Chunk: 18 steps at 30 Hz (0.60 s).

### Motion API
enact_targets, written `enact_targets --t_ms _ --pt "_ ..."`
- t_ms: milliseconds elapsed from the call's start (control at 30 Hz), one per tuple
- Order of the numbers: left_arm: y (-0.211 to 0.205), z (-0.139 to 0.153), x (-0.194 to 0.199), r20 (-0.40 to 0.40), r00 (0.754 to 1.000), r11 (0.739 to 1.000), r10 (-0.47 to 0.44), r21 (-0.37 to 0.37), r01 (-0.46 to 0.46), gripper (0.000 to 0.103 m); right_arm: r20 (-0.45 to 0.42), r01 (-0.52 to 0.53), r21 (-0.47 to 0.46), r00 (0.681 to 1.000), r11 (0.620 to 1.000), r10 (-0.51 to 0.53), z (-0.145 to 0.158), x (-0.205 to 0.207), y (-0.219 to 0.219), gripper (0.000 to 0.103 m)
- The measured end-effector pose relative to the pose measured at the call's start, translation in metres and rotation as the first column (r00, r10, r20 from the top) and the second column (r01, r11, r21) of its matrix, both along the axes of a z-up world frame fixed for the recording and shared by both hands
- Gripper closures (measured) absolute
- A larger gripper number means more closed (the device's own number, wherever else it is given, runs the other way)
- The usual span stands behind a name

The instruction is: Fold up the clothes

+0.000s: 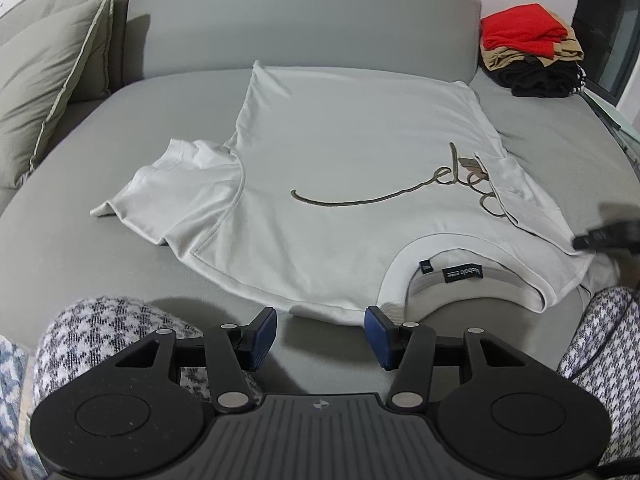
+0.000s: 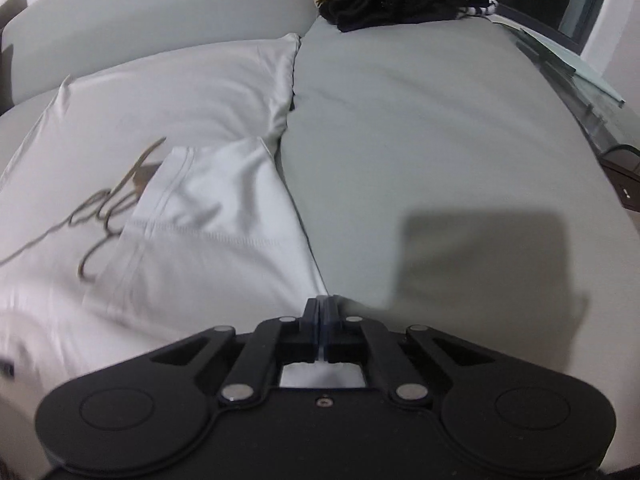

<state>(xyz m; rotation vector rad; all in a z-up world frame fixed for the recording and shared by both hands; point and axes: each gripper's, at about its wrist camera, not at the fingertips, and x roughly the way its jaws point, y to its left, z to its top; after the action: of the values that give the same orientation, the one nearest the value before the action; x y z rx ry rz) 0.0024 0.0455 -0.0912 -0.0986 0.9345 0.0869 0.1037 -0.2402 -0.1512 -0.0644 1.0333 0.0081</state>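
While my left gripper (image 1: 320, 334) hangs just short of the collar end of the pale grey short-sleeved T-shirt (image 1: 340, 184), its blue-padded fingers (image 1: 266, 330) stand apart with nothing between them, only bare cushion below. That shirt lies flat, front side up, on the grey upholstered sofa seat (image 1: 60, 248), with its collar nearest me and its hem toward the sofa back. A dark looping script runs across its chest. Its sleeve on the picture's left is spread out to the side; the sleeve on the picture's right is folded inward over the end of the script.

My right gripper (image 2: 323, 308) is clenched on the shirt at the outer edge by that folded sleeve: the two fingers are pressed together, and white cloth shows through the gap behind them. In the left wrist view I see it only as a dark blur at the shirt's right edge.

At the far right corner of the seat sits a stack of folded clothes, red on tan on black (image 1: 528, 50). Two grey-green cushions (image 1: 48, 80) lean at the far left. Legs in houndstooth-patterned trousers (image 1: 104, 332) show either side of my left gripper.
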Motion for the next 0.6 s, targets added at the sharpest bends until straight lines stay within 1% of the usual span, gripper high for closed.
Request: enact_targets --t_ms 33,67,100,167,200,267,333,367,433,467,533,600 --pt "0.001 -0.001 0.001 -0.002 1.0 1.0 0.002 -0.008 -0.002 0.053 -0.005 0.002 0.011 1.0 1.0 -0.002 0.006 -0.002 0.0 0.102" --pt "0.001 -0.001 0.002 0.001 1.0 1.0 0.003 -0.008 -0.003 0.053 -0.003 0.01 0.029 1.0 1.0 -0.01 0.013 -0.006 -0.001 0.095" --pt "0.001 0.0 0.003 0.006 1.0 1.0 0.003 -0.006 -0.003 0.053 0.014 0.02 0.062 1.0 0.998 -0.021 0.02 -0.009 -0.001 0.087" --pt "0.0 0.003 0.006 0.02 1.0 1.0 0.003 0.008 -0.004 0.053 0.054 0.009 0.16 0.998 0.987 -0.018 0.031 -0.008 0.003 0.081" --pt "0.0 0.005 0.009 0.034 0.999 1.0 0.002 0.019 -0.003 0.053 0.066 -0.001 0.213 0.998 0.977 -0.014 0.034 -0.007 0.005 0.081" --pt "0.0 0.006 0.019 0.066 0.998 0.999 -0.003 0.053 0.0 0.053 0.064 -0.014 0.301 0.998 0.954 -0.006 0.035 -0.001 0.014 0.081" --pt "0.001 -0.001 0.031 0.067 0.998 0.997 -0.006 0.075 0.001 0.058 0.052 -0.022 0.35 0.999 0.937 0.004 0.029 0.007 0.026 0.081" --pt "0.002 -0.007 0.037 0.052 0.999 0.997 -0.01 0.072 0.006 0.059 0.038 -0.022 0.352 0.999 0.936 0.009 0.024 0.007 0.032 0.08" --pt "0.001 -0.022 0.043 -0.031 0.999 0.998 -0.022 0.06 0.024 0.058 -0.002 -0.02 0.347 1.0 0.938 0.022 0.014 0.006 0.044 0.078" --pt "-0.002 -0.024 0.04 -0.042 0.998 0.997 -0.038 0.069 0.041 0.058 -0.029 -0.023 0.322 0.999 0.946 0.034 0.01 0.0 0.048 0.075" --pt "-0.008 -0.021 0.03 -0.044 0.996 0.993 -0.082 0.085 0.086 0.06 -0.018 -0.057 0.27 0.998 0.961 0.064 0.01 -0.018 0.054 0.072" --pt "-0.007 -0.015 0.021 -0.053 0.994 0.992 -0.1 0.071 0.103 0.063 -0.038 -0.095 0.228 0.994 0.969 0.106 0.016 -0.034 0.057 0.066"
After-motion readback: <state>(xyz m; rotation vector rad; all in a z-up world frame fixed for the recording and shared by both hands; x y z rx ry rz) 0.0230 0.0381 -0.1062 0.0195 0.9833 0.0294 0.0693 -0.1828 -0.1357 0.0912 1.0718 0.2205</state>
